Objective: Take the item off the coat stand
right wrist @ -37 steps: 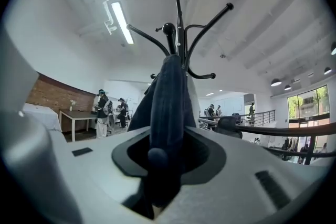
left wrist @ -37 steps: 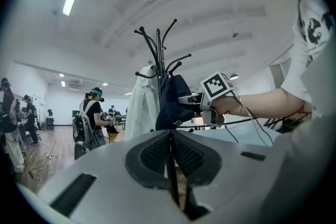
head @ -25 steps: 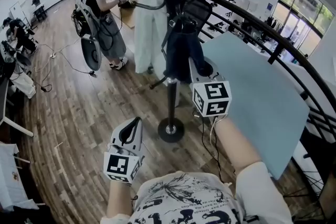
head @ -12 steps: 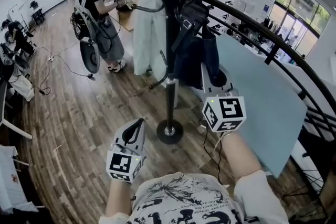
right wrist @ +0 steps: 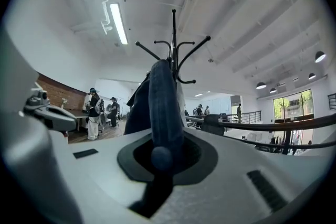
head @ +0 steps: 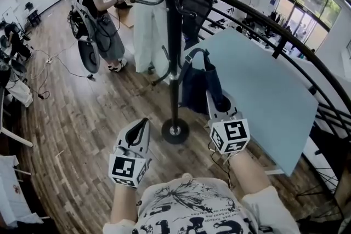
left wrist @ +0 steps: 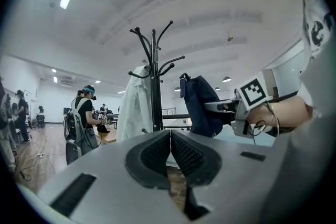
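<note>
Across an open hall's wooden floor (head: 82,118), a person (head: 90,3) stands at left and the left tool (head: 143,124) is clenched on nothing. A white coat (head: 147,19) hangs on the coat stand (head: 174,35). The navy bag (head: 194,87) dangles beside the pole, its strap grasped by the right tool (head: 215,98), near a railing (head: 285,35).

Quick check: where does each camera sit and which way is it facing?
Head view: on the head, facing down at stand, left gripper, right gripper, forearms, shirt.
Left gripper view: along its shut fingers toward stand, bag and right gripper.
Right gripper view: up the clamped bag strap to the hooks.
Shared: stand and bag.
</note>
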